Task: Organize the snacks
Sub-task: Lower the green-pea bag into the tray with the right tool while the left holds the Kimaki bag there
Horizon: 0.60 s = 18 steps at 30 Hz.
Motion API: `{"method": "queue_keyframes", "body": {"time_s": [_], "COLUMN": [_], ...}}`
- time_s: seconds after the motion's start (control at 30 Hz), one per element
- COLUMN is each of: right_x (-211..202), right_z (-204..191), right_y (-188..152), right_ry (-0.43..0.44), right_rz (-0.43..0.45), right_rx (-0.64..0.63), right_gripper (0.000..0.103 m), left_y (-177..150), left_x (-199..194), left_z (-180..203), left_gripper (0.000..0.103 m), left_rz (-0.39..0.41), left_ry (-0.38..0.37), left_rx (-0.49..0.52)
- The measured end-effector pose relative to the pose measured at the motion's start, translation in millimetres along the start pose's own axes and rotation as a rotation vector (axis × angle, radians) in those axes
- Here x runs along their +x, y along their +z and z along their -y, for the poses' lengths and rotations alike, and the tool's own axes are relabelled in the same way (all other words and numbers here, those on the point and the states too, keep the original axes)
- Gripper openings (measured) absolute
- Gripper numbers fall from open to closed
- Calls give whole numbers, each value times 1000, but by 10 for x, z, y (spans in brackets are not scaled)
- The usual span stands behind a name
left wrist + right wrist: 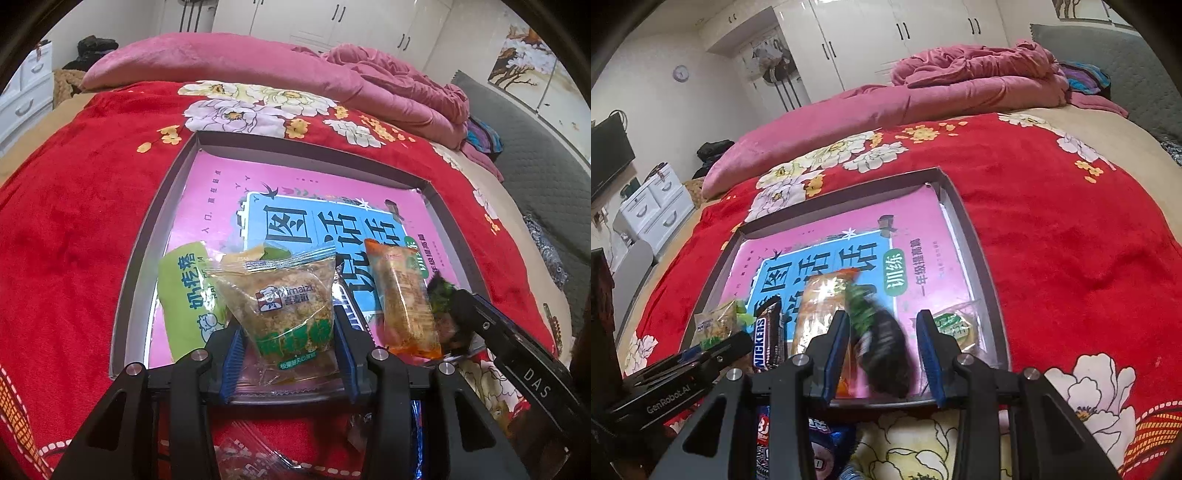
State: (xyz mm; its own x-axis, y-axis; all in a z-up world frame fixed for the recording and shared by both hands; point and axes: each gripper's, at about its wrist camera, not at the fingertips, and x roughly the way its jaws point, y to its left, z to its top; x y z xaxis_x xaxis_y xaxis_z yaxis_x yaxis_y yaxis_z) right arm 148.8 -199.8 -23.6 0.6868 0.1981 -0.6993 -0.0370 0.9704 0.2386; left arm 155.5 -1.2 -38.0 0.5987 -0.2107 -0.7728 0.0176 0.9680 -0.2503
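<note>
Between the blue pads of the left gripper (288,354) sits a clear-wrapped floss cake (284,306), clenched at its lower end and held just over the near edge of the shallow grey tray (147,251), while the right gripper (882,354) has a dark, blurred green-and-black packet (882,347) between its fingers (whether the pads actually press it I cannot tell). Lying in the tray, on a pink book cover (923,236), are an orange packet (816,310), a Snickers bar (768,336), a green pouch (184,291) and a small round snack (955,326). All of it rests on a red flowered blanket (1052,229) on the bed.
</note>
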Motion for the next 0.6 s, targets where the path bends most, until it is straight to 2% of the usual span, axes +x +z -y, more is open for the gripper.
{"method": "queue_keyframes", "body": {"time_s": [0.6], "right_x": [25], "right_z": [-69], "right_y": [-52], "right_ry": [18], "right_rz": [-31], "right_rx": [-32], "right_gripper": [38], "left_y": [-19], "left_x": [6], "left_z": [40], "left_gripper": [46], "left_rz": [-13], "left_ry": [-8], "left_rx": [20]}}
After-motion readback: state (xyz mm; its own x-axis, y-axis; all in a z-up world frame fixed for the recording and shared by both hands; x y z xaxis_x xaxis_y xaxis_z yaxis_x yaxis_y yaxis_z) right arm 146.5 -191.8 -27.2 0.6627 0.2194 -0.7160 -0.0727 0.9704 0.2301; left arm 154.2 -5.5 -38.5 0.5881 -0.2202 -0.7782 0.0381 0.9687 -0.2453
